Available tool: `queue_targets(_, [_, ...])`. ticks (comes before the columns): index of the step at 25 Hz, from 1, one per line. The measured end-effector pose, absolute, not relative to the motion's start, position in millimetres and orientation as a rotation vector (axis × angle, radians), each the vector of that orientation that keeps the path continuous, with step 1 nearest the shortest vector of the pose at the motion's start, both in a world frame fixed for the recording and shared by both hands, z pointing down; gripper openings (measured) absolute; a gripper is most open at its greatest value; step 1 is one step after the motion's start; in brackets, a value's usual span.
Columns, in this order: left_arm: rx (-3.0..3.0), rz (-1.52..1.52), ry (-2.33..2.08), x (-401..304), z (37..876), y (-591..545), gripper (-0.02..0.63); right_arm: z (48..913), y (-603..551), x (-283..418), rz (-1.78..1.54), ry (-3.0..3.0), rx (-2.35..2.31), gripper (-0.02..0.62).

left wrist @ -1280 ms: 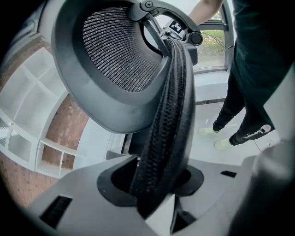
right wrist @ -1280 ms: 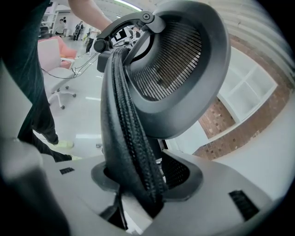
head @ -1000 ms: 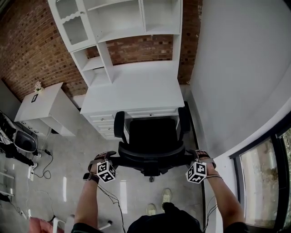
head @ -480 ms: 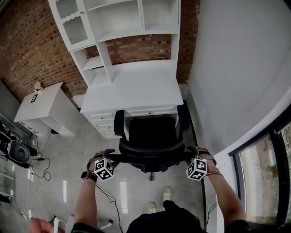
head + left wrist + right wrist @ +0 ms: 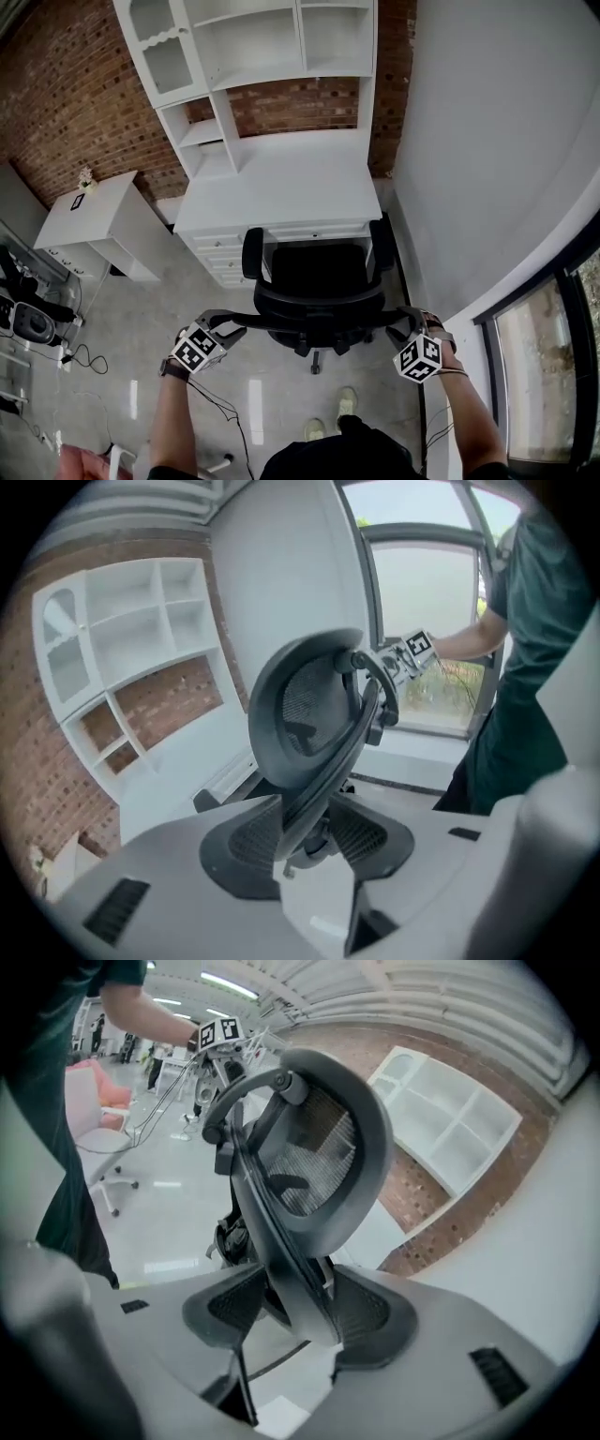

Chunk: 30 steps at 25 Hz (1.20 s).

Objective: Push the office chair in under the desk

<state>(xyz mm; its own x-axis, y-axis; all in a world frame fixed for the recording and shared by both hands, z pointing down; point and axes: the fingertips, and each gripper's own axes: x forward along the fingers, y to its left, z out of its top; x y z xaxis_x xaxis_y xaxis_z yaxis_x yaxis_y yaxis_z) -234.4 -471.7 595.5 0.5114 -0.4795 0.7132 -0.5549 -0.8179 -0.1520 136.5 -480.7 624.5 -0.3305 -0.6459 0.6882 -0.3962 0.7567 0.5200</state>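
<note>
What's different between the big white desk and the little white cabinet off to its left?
The desk carries a tall shelf unit on its back edge; the cabinet is low, with only small items on top. The desk has the black office chair at its front; the cabinet has none. Both are white and stand by the brick wall.

Both bare forearms reach up from the bottom edge of the head view, the left forearm (image 5: 173, 422) at lower left and the right forearm (image 5: 469, 417) at lower right, each gripper tilted forward and down with its marker cube facing the camera. The left gripper (image 5: 230, 322), left of centre, has just been narrowing its jaws, yet its pads stand clear of the office chair's backrest (image 5: 314, 302) rim running between them. The right gripper (image 5: 401, 323), right of centre, has just been widening its jaws, the opposite side of that rim lying unpinched between its pads.
</note>
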Motion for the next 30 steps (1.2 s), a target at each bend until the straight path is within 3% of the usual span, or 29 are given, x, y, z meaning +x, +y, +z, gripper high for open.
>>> queue_targets(5, [2.586, 0.893, -1.060, -231.6, 564.3, -467.8, 0.100, 587.6, -461.9, 120.8, -0.238, -2.063, 0.910, 0.198])
queue_targets(17, [2.622, 0.131, -1.041, -153.4, 449.9, -425.3, 0.023, 480.8, -436.4, 92.0, 0.041, -2.404, 1.314, 0.069])
queue_targets(24, [2.509, -0.118, -1.202, -136.4, 410.0, -430.9, 0.018, 436.5, -434.1, 70.1, 0.038, -2.506, 1.432, 0.031])
queue_targets(30, [2.504, -0.097, -1.365, -134.0, 391.6, -431.1, 0.014, 413.5, -438.9, 63.7, 0.092, -2.566, 1.511, 0.020])
